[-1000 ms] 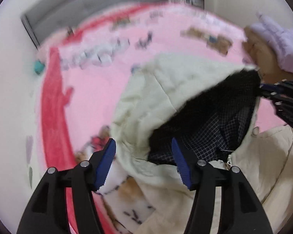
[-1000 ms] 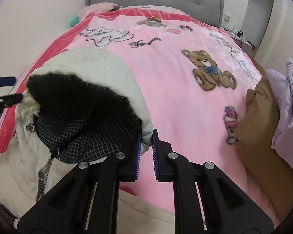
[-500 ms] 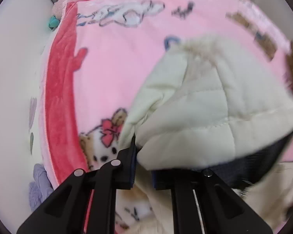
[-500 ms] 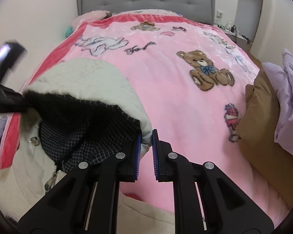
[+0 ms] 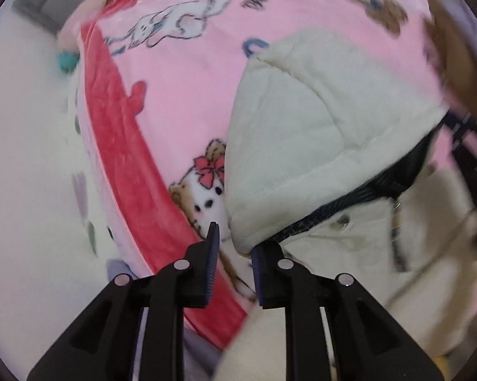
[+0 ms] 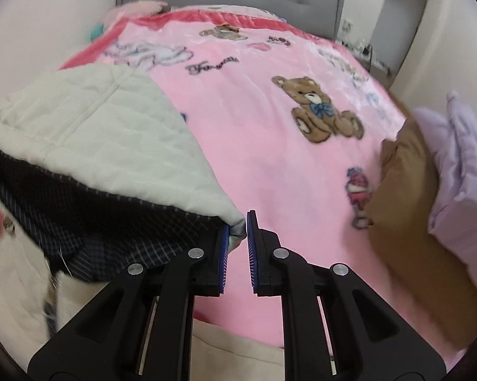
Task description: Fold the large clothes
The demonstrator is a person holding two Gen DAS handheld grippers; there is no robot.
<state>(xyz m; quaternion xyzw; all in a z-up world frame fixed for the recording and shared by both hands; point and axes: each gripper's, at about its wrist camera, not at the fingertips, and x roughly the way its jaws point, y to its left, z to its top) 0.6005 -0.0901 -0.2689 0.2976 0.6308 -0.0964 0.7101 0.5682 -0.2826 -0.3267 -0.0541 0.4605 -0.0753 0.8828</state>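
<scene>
Hood [image 5: 317, 146] rim pinched in right tool [image 6: 238, 238]; left tool [image 5: 233, 250] slightly spread, rim beside it.

jacket [image 5: 413, 247] body blurred, brown cushion [image 6: 406, 222] smeared by motion

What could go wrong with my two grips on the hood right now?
1. The left gripper has just been opening a little; the cream hood edge touches only its right pad, so that corner may slip.
2. The right gripper pinches just the hood's corner tip; a pull could tear it free.
</scene>
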